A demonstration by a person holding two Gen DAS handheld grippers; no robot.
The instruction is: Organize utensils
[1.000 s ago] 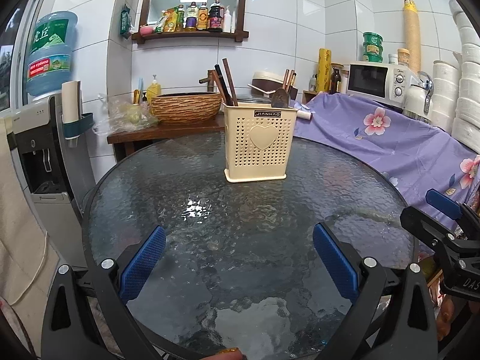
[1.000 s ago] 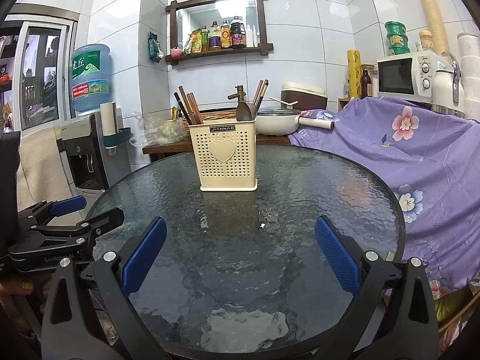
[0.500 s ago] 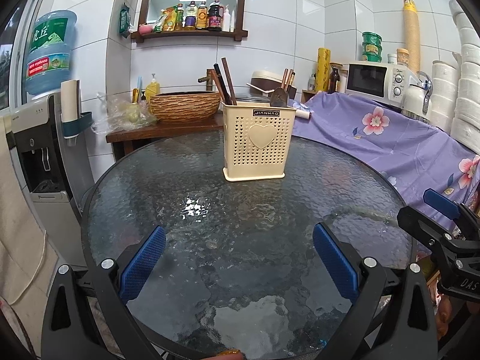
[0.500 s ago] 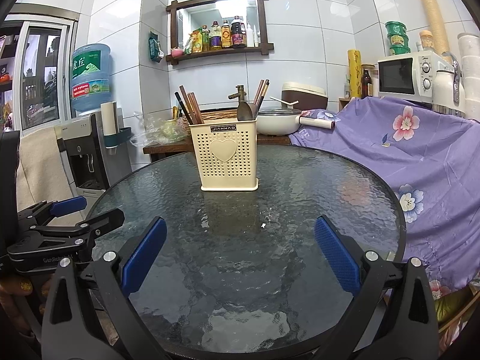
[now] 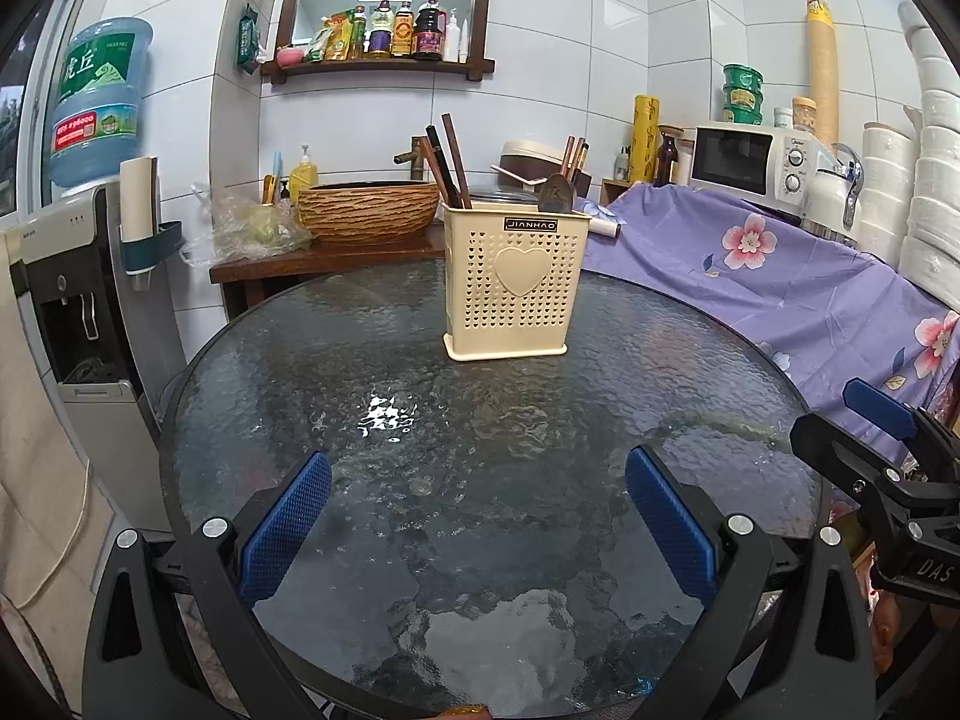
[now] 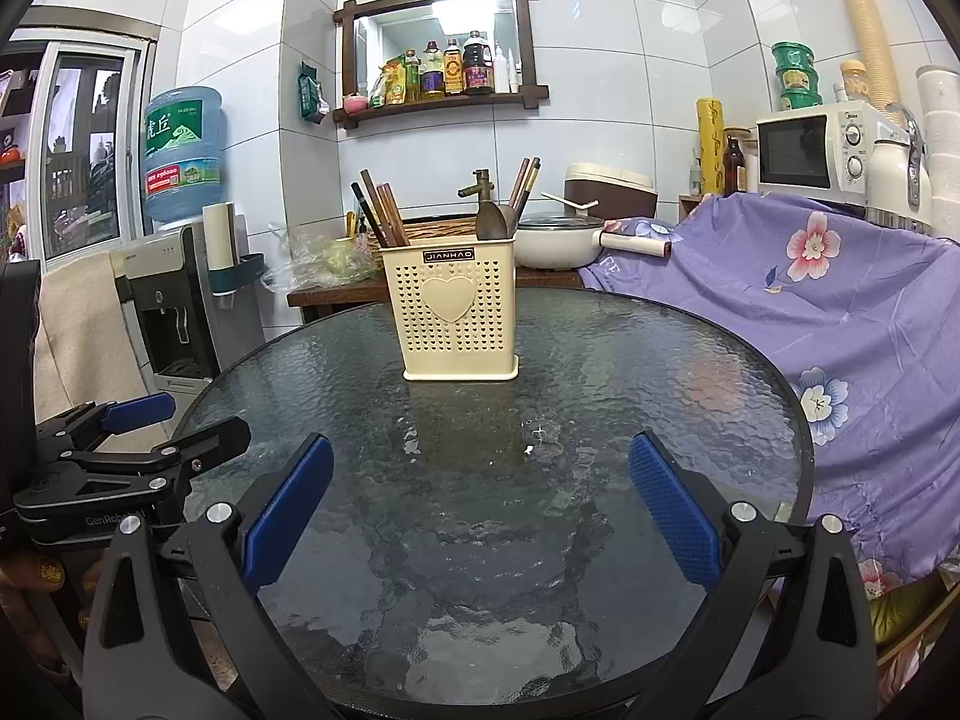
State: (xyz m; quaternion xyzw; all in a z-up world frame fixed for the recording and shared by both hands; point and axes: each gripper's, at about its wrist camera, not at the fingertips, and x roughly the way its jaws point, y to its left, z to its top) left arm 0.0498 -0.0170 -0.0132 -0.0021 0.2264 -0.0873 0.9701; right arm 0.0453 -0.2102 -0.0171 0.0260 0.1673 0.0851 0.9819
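Barely anything has shifted since a second ago. Left to right: my left claw (image 5: 477, 510) hangs wide and empty, the utensil holder (image 6: 456, 312) stands at the counter's (image 6: 690, 372) far side, my right claw (image 6: 480, 501) is equally wide.

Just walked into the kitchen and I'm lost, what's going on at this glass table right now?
A person holds a claw in each hand over the round glass table. Both the left claw and the right claw are open and hold nothing. The cream utensil holder stands upright near the far side of the table, with chopsticks and a dark spoon already standing in it. No loose utensil shows on the glass.
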